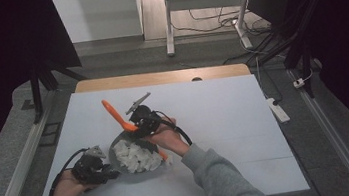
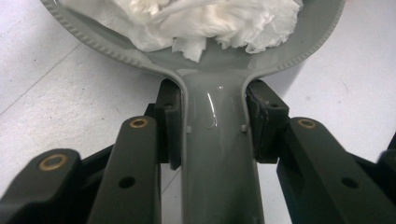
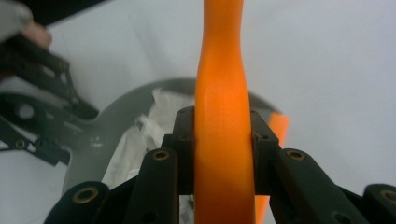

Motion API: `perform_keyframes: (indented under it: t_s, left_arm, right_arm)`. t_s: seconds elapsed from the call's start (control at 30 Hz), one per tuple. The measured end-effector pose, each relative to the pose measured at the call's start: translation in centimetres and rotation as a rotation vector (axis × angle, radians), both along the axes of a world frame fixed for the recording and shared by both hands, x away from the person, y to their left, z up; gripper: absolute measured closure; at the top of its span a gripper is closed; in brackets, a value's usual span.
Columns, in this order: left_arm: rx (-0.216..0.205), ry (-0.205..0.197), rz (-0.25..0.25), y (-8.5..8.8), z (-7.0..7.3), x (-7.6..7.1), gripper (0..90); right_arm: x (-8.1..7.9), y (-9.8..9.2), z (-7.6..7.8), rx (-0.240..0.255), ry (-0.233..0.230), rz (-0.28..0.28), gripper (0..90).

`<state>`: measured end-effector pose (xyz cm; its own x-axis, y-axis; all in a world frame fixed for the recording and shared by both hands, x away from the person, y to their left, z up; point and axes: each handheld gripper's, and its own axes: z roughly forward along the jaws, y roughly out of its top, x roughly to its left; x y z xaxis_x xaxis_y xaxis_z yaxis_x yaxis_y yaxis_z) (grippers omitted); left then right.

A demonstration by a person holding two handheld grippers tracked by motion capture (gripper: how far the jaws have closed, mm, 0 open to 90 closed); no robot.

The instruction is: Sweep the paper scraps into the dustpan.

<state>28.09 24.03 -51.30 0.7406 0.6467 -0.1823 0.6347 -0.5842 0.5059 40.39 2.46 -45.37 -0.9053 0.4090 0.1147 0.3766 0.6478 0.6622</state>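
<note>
The white table (image 1: 226, 122) lies bare from twelve round to five o'clock of the grey pan (image 1: 120, 166). The orange spatula (image 1: 114, 114) slants across eleven o'clock, and the left gripper (image 1: 102, 173) blocks nine.

Dim, dark-edged high view; close gripper views soft, slightly blurred.

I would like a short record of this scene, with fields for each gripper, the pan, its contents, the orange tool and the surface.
left gripper: shut on the grey pan's handle, near where it meets the pan's bowl
right gripper: shut on the orange spatula's handle
grey pan: on the table, in front of the person, handle pointing to the person's left
contents: white crumpled paper heaped inside the pan
orange spatula: slanted, blade end down at the pan's right edge, handle end up and away
table: white top
</note>
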Motion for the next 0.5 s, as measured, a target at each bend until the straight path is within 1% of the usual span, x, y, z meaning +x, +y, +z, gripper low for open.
perform_keyframes:
  t_s: [0.1, 0.23, 0.4, 0.5]
  left_arm:
    - [-0.009, -0.004, 0.001, 0.1, 0.0, 0.0, 61.9]
    - [-0.018, -0.008, 0.003, 0.2, 0.0, -0.1, 61.9]
    - [-0.037, -0.008, 0.011, 0.5, -0.2, -0.2, 61.9]
    - [-0.051, -0.007, 0.007, 0.8, -0.2, -0.4, 62.0]
  right_arm:
    - [0.9, -1.7, 0.5, 0.034, -0.025, -0.064, 70.3]
    - [1.7, -3.8, 0.7, 0.067, -0.031, -0.132, 70.3]
    - [2.0, -6.0, 0.9, 0.093, -0.041, -0.185, 70.3]
    - [2.0, -7.1, 0.9, 0.094, -0.043, -0.203, 70.3]
